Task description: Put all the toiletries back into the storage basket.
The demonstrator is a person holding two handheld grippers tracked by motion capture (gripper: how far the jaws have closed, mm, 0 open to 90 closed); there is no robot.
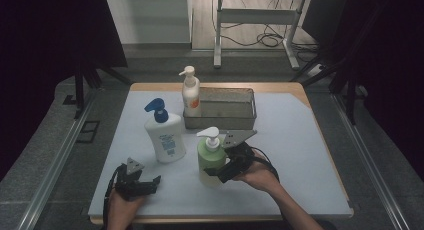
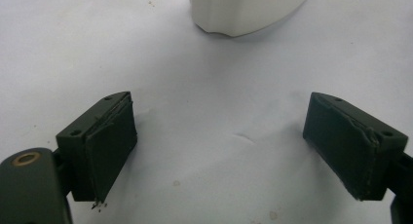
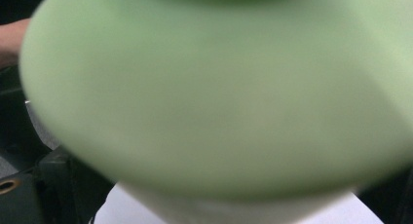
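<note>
A green pump bottle (image 1: 210, 157) with a white pump stands upright on the white mat (image 1: 295, 155), just in front of a grey metal basket (image 1: 235, 122). My right gripper (image 1: 216, 174) is shut on the lower body of the green bottle (image 3: 219, 97), which looms close and blurred in the right gripper view. My left gripper (image 1: 150, 184) rests low at the front left with its jaws wide apart and nothing between them (image 2: 220, 119). A white bottle with a blue pump (image 1: 165, 135) stands beyond it, its base (image 2: 243, 9) just ahead of the jaws.
A white and orange pump bottle (image 1: 191, 92) stands at the basket's left end, seemingly inside it. The mat's right half lies bare. The table's wooden edge (image 1: 330, 155) runs along the right, with metal rails on both sides.
</note>
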